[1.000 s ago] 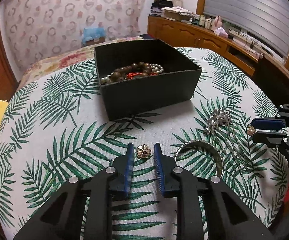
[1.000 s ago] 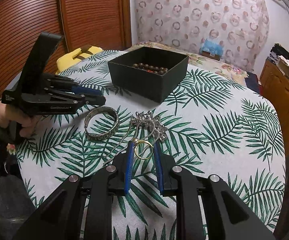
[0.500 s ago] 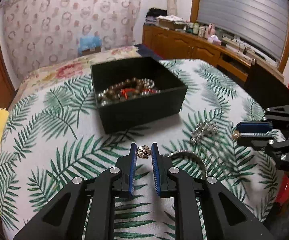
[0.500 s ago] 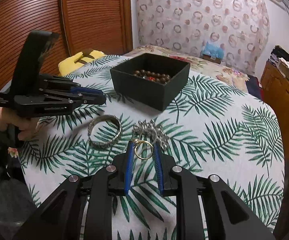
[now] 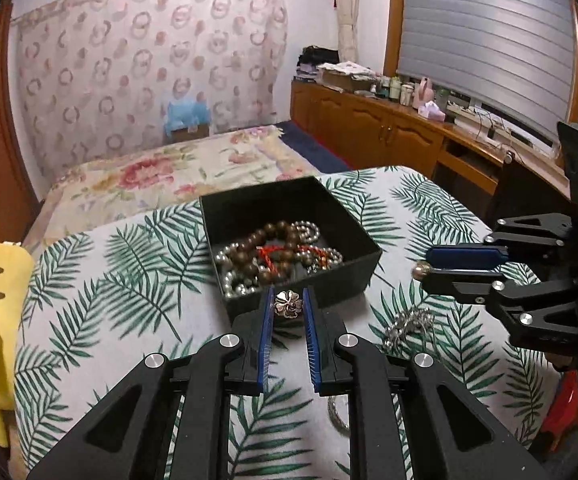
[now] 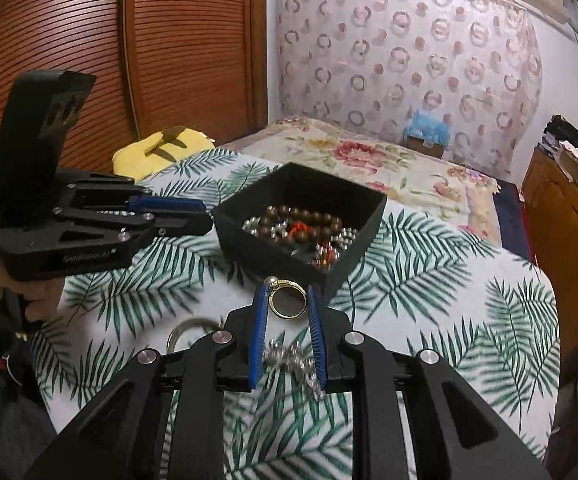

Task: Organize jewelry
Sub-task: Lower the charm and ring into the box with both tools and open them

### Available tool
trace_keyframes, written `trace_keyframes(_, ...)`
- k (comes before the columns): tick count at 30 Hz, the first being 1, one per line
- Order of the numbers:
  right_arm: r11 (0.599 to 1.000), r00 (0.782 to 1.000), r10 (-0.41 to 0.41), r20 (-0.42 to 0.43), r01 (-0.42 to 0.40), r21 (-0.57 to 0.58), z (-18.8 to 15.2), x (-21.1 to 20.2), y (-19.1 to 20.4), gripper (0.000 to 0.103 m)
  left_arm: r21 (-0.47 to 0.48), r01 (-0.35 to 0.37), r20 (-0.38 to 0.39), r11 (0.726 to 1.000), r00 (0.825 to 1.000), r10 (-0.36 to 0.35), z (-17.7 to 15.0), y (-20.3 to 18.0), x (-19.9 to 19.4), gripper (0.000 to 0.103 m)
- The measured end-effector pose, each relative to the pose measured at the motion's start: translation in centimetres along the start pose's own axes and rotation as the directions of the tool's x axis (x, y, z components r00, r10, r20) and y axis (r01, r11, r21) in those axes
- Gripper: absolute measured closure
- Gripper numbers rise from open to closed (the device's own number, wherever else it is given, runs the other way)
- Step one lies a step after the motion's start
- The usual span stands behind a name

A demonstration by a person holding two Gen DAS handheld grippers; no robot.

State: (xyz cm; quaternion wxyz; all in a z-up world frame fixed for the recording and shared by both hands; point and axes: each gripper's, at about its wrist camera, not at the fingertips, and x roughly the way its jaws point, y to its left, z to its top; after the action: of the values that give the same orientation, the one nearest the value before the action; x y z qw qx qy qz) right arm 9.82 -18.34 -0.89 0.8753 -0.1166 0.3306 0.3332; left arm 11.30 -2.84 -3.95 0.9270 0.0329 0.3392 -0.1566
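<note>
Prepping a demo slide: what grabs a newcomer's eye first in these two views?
Each gripper carries a piece above the palm-leaf tablecloth: the left gripper pinches a flower-shaped charm, the right gripper a gold ring. Just ahead sits the open black box, piled with brown beads.

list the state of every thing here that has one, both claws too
left claw: shut on the flower charm, raised near the box
right claw: shut on the gold ring, raised near the box
black box: open, no lid, holding bead strands
silver brooch: lying on the tablecloth
silver bangle: lying on the tablecloth, partly hidden
</note>
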Motion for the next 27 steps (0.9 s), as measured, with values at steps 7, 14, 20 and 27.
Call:
trace_keyframes(7, 1.0, 1.0, 0.0, 0.0, 0.0, 0.015, 2.3, 2.0, -0.9, 0.081, -0.013, -0.013, 0.008, 1.0, 1.0, 0.013, 0.9, 0.8, 0.4, 0.089)
trace_keyframes(14, 0.999, 1.0, 0.001, -0.008, -0.001, 0.034, 3.5, 3.8, -1.7, 0.08, -0.017, -0.025, 0.009, 1.0, 1.0, 0.025, 1.8, 1.5, 0.7, 0.089)
trace_keyframes(20, 0.999, 1.0, -0.012, -0.012, 0.012, 0.041, 4.3, 5.1, -2.2, 0.08, -0.025, -0.03, 0.01, 0.999, 0.999, 0.031, 2.7, 2.0, 1.4, 0.089)
trace_keyframes(27, 0.999, 1.0, -0.013, 0.004, 0.013, 0.052, 4.5, 4.9, -2.8, 0.072, -0.022, -0.028, 0.008, 0.999, 1.0, 0.028, 3.3, 1.9, 2.2, 0.089)
